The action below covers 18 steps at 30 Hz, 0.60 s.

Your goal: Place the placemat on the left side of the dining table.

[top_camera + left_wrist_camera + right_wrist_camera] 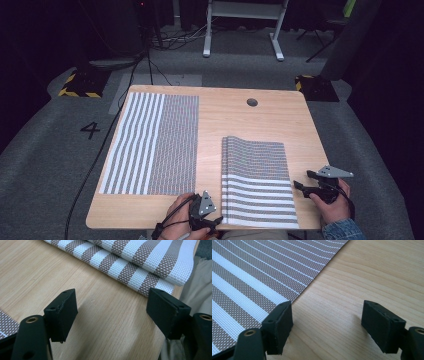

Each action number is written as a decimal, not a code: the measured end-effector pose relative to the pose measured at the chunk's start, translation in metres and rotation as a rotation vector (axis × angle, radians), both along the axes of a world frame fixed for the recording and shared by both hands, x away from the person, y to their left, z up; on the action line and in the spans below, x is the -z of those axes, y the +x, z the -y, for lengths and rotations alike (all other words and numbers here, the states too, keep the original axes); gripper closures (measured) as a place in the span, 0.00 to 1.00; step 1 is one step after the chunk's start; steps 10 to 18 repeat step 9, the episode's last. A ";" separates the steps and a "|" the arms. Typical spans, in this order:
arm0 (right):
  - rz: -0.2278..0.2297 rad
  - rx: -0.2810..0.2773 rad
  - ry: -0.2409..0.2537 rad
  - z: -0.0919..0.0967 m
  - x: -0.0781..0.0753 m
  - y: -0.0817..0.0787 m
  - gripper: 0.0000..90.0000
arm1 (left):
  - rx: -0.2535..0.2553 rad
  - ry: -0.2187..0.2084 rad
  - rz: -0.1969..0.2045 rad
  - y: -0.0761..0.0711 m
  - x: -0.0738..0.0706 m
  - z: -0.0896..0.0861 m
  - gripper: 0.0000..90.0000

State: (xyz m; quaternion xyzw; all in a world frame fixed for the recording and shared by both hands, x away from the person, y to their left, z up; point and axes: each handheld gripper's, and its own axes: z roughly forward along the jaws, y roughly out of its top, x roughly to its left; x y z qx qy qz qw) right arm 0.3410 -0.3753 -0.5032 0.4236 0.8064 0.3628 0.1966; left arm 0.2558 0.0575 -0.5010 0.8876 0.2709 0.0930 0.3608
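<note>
Wood tabletop, high view: we see two striped woven mats on it, well apart from each other.
Folded mat, high view: we note it lies toward the near right corner, its near end reaching the near edge, its fold at the far end.
Flat mat, high view: we log it spread along the left edge, wide stripes on its left half, fine weave on its right.
Left gripper, high view: we see it at the near edge, just beside the folded mat's near left corner.
Right gripper, high view: we see it by the right edge, jaws pointing at the folded mat's right side.
Left gripper, left gripper view: jaws spread wide over bare wood, holding nothing; the folded mat lies just beyond them, two layers showing at its corner.
Right gripper, right gripper view: jaws spread, nothing between them but wood; the folded mat's edge runs beside the left jaw, whether touching it we cannot tell.
</note>
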 end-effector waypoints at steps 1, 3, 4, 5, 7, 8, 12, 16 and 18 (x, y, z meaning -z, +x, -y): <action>0.000 0.000 0.000 0.000 0.000 0.000 0.28 | -0.005 -0.001 -0.012 -0.001 0.001 -0.001 0.27; 0.000 0.000 0.000 0.000 0.000 0.000 0.28 | -0.010 -0.025 -0.011 -0.001 0.003 0.000 0.26; 0.000 0.000 0.000 0.000 0.000 0.000 0.28 | -0.019 -0.032 -0.008 -0.002 0.004 0.000 0.25; 0.000 0.000 0.001 0.000 0.000 0.000 0.28 | -0.028 -0.034 0.002 -0.002 0.004 0.000 0.25; 0.000 0.000 0.000 0.000 0.000 0.000 0.28 | -0.036 -0.078 0.048 -0.003 0.010 0.002 0.21; 0.000 0.000 0.000 0.000 0.000 0.000 0.28 | -0.024 -0.101 0.064 -0.003 0.013 0.002 0.20; 0.000 0.000 0.001 0.000 0.000 0.000 0.28 | -0.026 -0.128 0.058 -0.005 0.016 0.003 0.19; 0.000 0.000 0.001 0.000 0.000 0.000 0.28 | -0.026 -0.128 0.058 -0.005 0.016 0.003 0.19; 0.000 0.000 0.001 0.000 0.000 0.000 0.28 | -0.026 -0.128 0.058 -0.005 0.016 0.003 0.19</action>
